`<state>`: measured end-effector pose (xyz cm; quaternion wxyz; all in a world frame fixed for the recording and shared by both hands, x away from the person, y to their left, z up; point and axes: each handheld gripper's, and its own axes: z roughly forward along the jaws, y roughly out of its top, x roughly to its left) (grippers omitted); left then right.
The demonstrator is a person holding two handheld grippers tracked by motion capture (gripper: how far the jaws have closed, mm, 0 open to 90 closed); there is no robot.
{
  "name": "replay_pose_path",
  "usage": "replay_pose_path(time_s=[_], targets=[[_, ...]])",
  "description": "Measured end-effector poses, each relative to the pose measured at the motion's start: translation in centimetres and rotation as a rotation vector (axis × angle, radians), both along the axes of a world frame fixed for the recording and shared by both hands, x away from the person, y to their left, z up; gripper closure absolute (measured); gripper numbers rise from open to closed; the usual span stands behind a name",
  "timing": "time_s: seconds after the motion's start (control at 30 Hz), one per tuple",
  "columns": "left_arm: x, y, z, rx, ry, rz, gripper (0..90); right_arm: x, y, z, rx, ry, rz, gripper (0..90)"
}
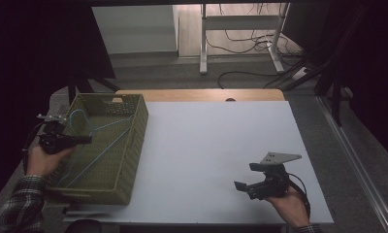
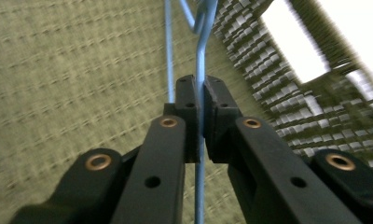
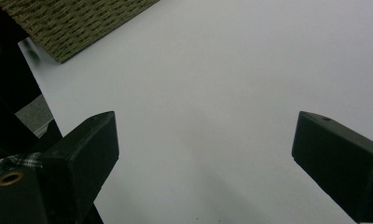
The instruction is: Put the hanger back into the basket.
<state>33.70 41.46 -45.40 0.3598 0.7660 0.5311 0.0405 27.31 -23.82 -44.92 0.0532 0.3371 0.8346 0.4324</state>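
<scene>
I am working the left tool [image 2: 201,107] inside the green woven basket [image 1: 134,145] at the left edge of the worktop [image 1: 216,155]; its jaws are pinching down on a thin blue wire hanger [image 2: 201,56], with the wire running straight up between the pads, so I judge this as the placing step, the hanger being set down into the basket; in the high view the blue hanger [image 1: 102,141] is lying slantwise across the basket floor, hook end toward the far left corner. The right tool [image 1: 252,182] is idling over the bare white worktop near the front right, jaws standing wide apart and gripping nothing; the right gripper view is confirming that gap. Next, I reckon, the move is calling for letting the wire go once it is resting on the weave, then lifting clear without snagging the hook. The left gripper view is smeared, so I cannot tell whether the hanger is touching the bottom, nor whether the second blue line beside the pads is the same hanger or another one.
</scene>
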Motion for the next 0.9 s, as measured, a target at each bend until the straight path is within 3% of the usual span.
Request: replay_pose_path(time_s=[0.13, 0.3, 0.53, 0.7, 0.9], targets=[[-0.7, 0.3, 0.8, 0.052, -0.014, 0.083, 53.2, -0.1, -0.2, -0.1, -0.007, -0.005, -0.006, 7.0], [-2.6, 0.5, 2.1, 0.037, -0.075, 0.129, 34.0, -0.3, -0.5, -0.1, -0.006, -0.011, -0.015, 7.0], [-5.3, -1.4, 3.1, -0.019, -0.164, 0.051, 15.3, -0.7, -0.9, 0.1, -0.007, -0.023, -0.03, 6.4], [-7.3, -4.3, 3.9, -0.07, -0.23, -0.014, 6.3, -1.1, -1.2, 0.0, -0.015, -0.024, -0.052, 3.7], [-9.0, -8.1, 3.9, -0.108, -0.274, -0.106, 2.3, -1.7, -1.8, -0.2, -0.037, -0.031, -0.077, 0.5]])
